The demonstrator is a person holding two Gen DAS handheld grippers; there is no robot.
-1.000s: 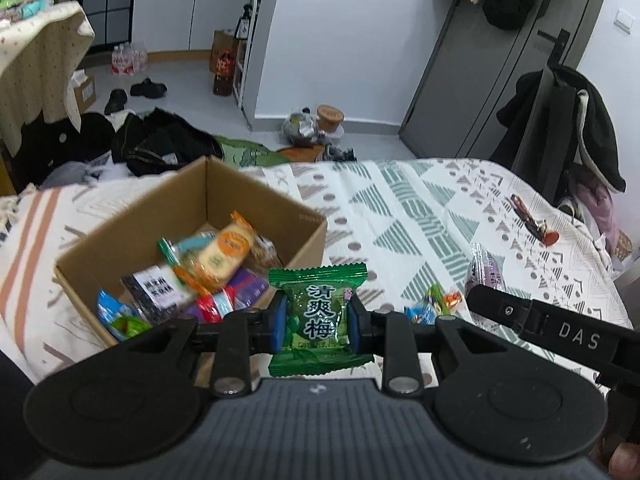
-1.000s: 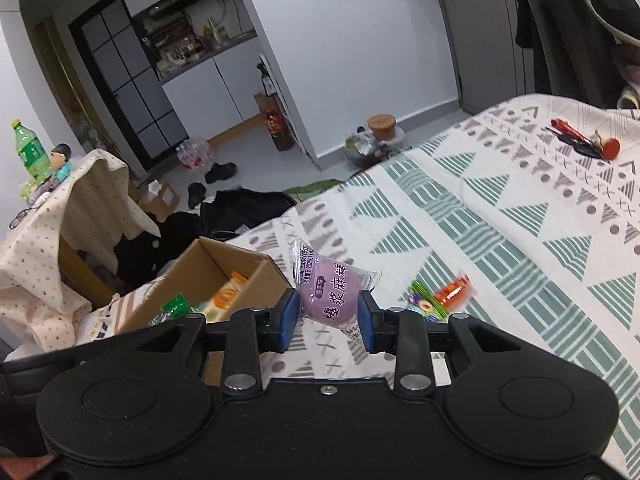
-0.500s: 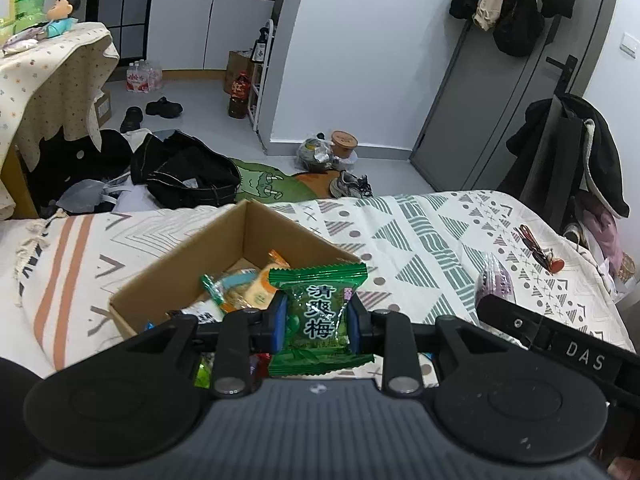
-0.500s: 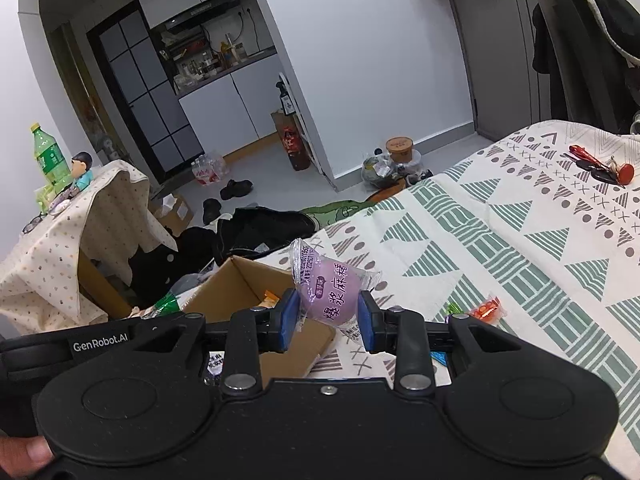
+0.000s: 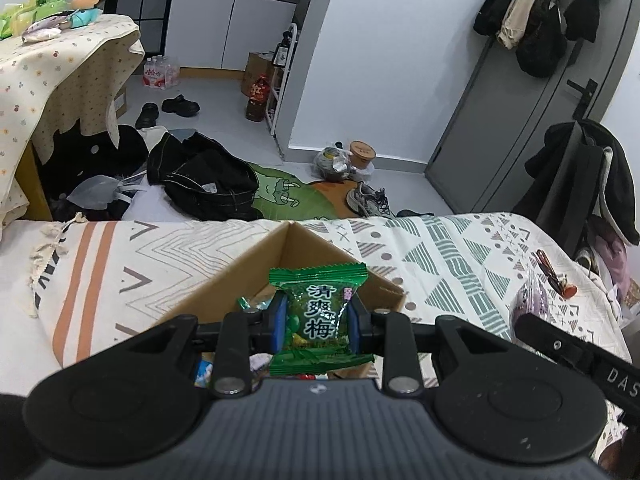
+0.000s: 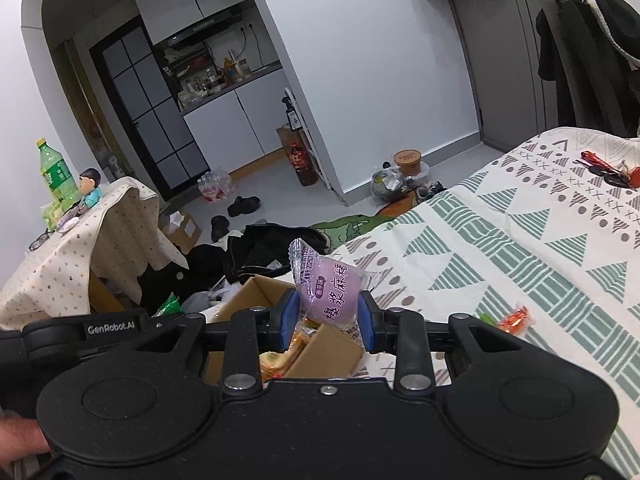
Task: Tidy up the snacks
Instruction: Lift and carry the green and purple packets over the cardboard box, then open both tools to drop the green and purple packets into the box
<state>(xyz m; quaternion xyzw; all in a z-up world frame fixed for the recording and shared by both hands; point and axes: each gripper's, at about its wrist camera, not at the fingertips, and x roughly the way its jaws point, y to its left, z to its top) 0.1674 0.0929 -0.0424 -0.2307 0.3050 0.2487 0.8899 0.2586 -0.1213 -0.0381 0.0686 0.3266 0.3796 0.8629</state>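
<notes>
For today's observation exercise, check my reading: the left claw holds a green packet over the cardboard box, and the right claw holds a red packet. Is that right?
Not quite. The right claw holds a purple snack packet, not a red one, as the right wrist view shows. The rest stands: the left claw holds the green snack packet over the cardboard box.

Even indoor light, fisheye-warped edges
</notes>
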